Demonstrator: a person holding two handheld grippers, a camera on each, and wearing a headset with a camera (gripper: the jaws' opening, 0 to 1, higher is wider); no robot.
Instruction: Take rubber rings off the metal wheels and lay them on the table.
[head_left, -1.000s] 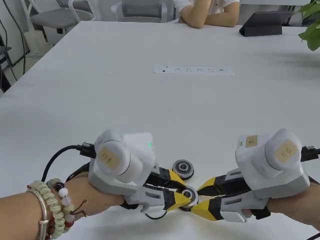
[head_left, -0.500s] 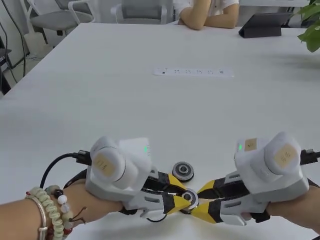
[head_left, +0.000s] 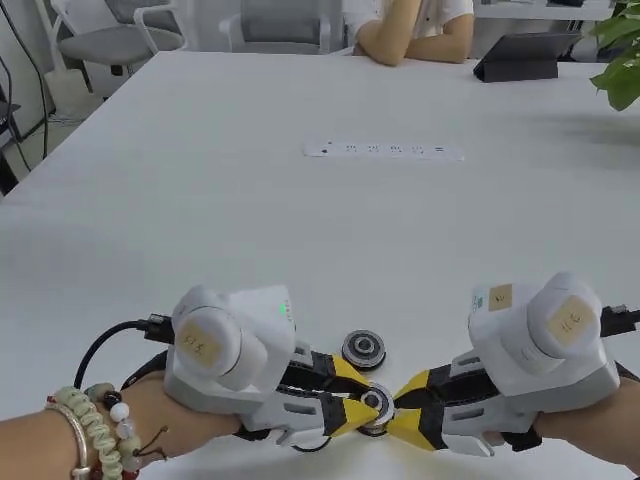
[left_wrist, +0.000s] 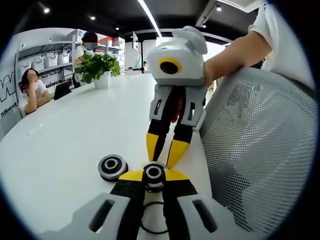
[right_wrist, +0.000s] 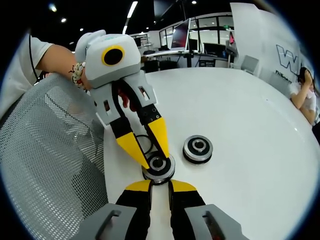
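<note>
A small metal wheel (head_left: 376, 403) with a black rubber rim sits near the table's front edge. My left gripper (head_left: 357, 402) is shut on it, one yellow tip on each side (left_wrist: 153, 175). My right gripper (head_left: 398, 406) faces it from the other side, jaws drawn close together and pinching the wheel's edge (right_wrist: 159, 169). A second wheel (head_left: 363, 349) stands free just behind, with its rubber ring on it (left_wrist: 112, 166) (right_wrist: 198, 148). A loose black rubber ring (left_wrist: 152, 231) lies on the table under my left jaws.
The white table (head_left: 300, 230) stretches far ahead, with a flat power strip (head_left: 383, 151) in its middle. A person's arm (head_left: 410, 30) and a dark tablet stand (head_left: 525, 55) are at the far edge. A grey mesh chair (left_wrist: 255, 150) stands beside the near edge.
My right gripper's jaws have narrowed onto the wheel's edge. Both grippers stay at the same wheel; the head camera has shifted a little.
</note>
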